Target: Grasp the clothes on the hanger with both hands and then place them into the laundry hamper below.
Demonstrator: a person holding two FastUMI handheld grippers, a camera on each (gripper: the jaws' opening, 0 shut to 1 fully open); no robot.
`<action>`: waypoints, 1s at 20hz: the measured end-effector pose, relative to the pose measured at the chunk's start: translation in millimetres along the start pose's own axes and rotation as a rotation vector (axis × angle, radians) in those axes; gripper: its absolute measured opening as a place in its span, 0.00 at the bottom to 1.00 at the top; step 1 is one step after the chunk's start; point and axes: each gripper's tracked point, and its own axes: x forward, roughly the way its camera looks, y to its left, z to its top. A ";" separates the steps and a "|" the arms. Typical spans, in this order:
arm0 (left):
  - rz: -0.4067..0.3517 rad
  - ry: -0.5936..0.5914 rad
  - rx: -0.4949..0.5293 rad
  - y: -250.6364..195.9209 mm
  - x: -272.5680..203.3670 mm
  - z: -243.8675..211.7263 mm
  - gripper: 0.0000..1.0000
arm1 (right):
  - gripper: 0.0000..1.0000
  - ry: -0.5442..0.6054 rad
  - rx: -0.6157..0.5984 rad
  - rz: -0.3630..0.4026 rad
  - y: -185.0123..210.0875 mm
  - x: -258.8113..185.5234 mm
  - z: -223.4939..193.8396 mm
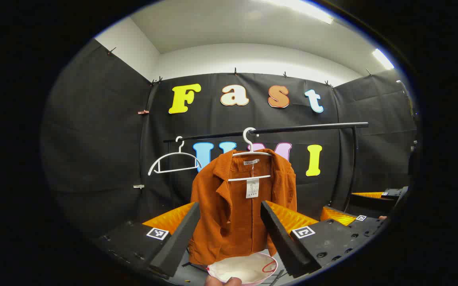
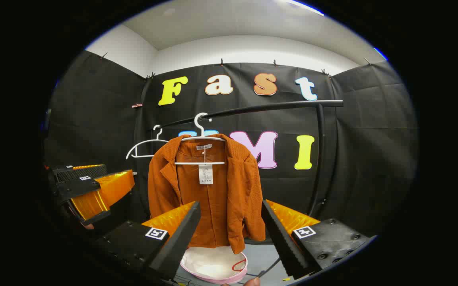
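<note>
A rust-orange corduroy jacket (image 1: 237, 214) (image 2: 209, 194) hangs on a white hanger (image 1: 249, 153) (image 2: 202, 137) from a black rail (image 1: 292, 128) (image 2: 268, 107). Below it on the floor sits a white laundry hamper with a pink rim (image 1: 249, 278) (image 2: 191, 274). My left gripper (image 1: 229, 206) is open, short of the jacket, which shows between its fingers farther off. My right gripper (image 2: 231, 204) is open too and also apart from the jacket. The left gripper (image 2: 90, 186) shows at the left of the right gripper view, and the right gripper (image 1: 356, 204) at the right of the left gripper view.
An empty white hanger (image 1: 173, 163) (image 2: 145, 146) hangs on the rail left of the jacket. The rail's upright post (image 1: 352, 167) (image 2: 320, 159) stands to the right. Black cloth walls close in the back and both sides.
</note>
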 end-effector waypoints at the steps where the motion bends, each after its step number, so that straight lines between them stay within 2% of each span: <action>1: 0.000 0.001 0.001 0.1 -0.1 0.0 0.99 | 0.99 -0.001 0.003 0.000 0.2 0.2 1.0; 2: 0.000 0.003 0.000 -0.3 -0.5 -1.1 0.96 | 0.99 -0.004 0.006 -0.001 -0.9 -0.8 1.8; 3: 0.002 0.003 -0.001 0.4 -1.1 -0.1 0.99 | 0.99 -0.006 0.008 -0.003 -1.5 -1.0 3.0; 20: -0.009 -0.003 0.005 -1.1 -3.1 2.5 0.96 | 0.99 -0.016 -0.007 -0.006 -1.3 -7.0 4.6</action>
